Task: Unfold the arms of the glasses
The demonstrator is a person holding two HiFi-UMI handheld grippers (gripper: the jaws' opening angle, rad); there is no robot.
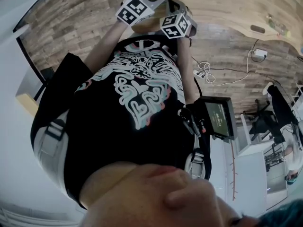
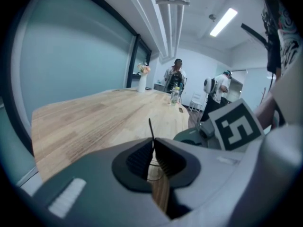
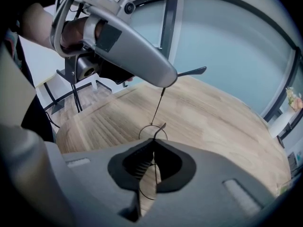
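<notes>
L side: the left gripper [image 2: 152, 148] is clamping a slim black temple arm [image 2: 151, 128]. The arm is poking up just beyond its tips, and the jaws are pressing together on it w/ no gap showing.

Ctr: the thin black wire-framed round glasses [image 3: 152, 125] are hanging in the air between the two tools, above the light wooden tabletop [image 3: 213, 122]. The arm is running from the rim, just ahead of the right tool's tips, up to the left tool.

R side: the right gripper [image 3: 152, 148] is pinching the frame at a round rim, jaws closed on the wire.

The hinge is too small to read, so the opening angle is unconfirmed.

Recommendation: keep the R grip fixed as an anchor. Swing the L grip in an arc about the hinge rather than pulling along the arm. The wire is looking flimsy, so bending or slipping is the likely risk.
</notes>
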